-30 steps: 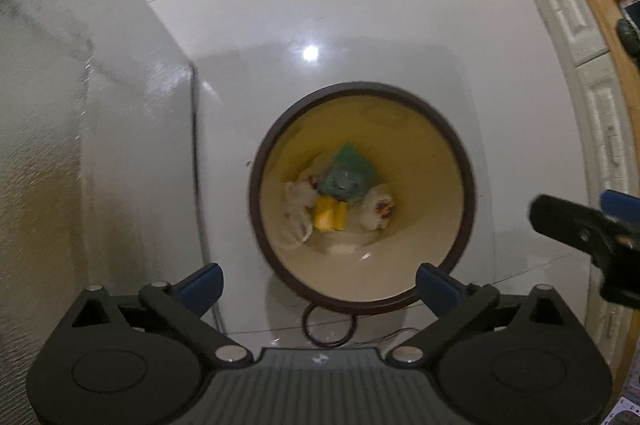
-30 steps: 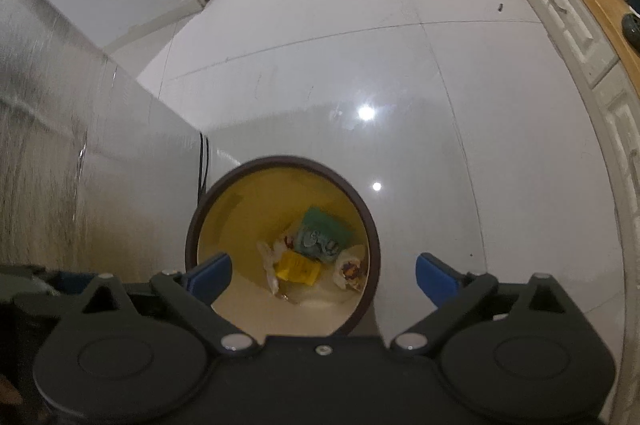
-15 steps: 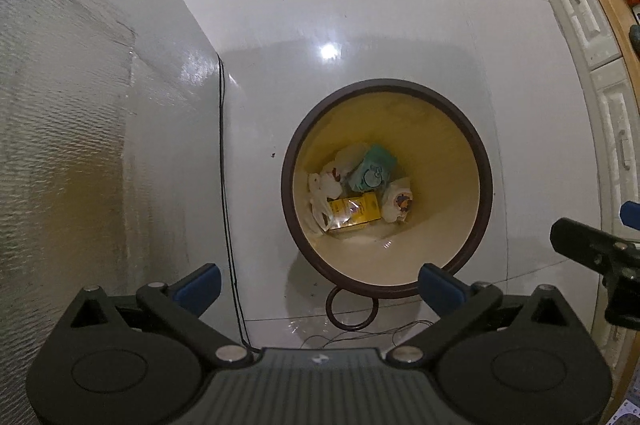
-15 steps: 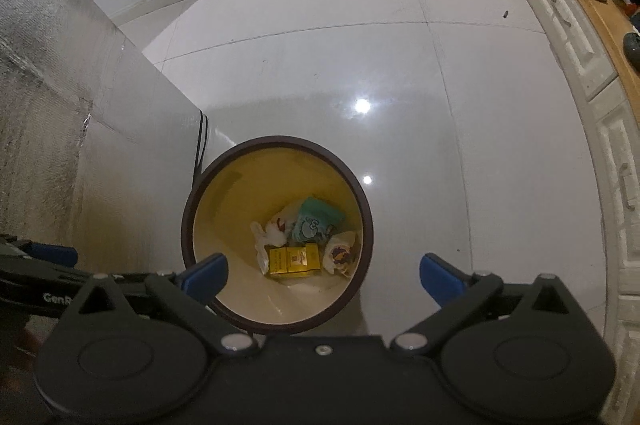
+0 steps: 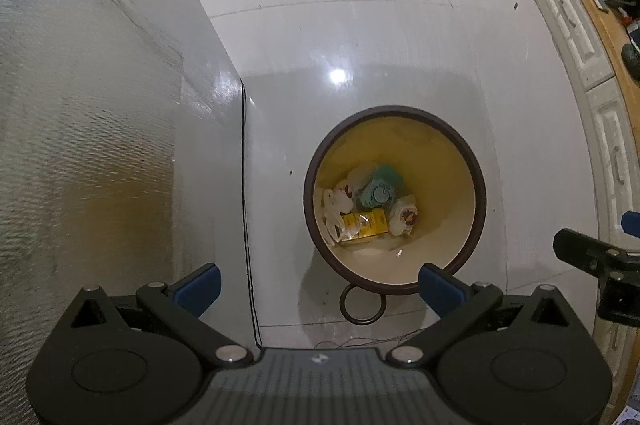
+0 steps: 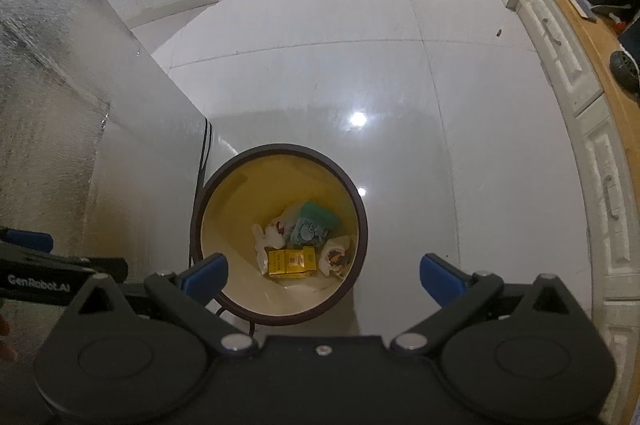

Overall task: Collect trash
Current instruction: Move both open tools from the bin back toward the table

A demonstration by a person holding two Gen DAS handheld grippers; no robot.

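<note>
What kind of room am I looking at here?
Most likely a home kitchen. White panelled cabinets with handles run under a wooden counter on the right, the floor is glossy white tile, and a round bin holding wrappers stands beside a tall appliance, perhaps a fridge.

Black gripper — blue fingertips

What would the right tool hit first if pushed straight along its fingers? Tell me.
Probably the bin: the open right tool points down at its near rim, beside the yellow box inside. Depth is unclear, but nothing shows in between.
</note>
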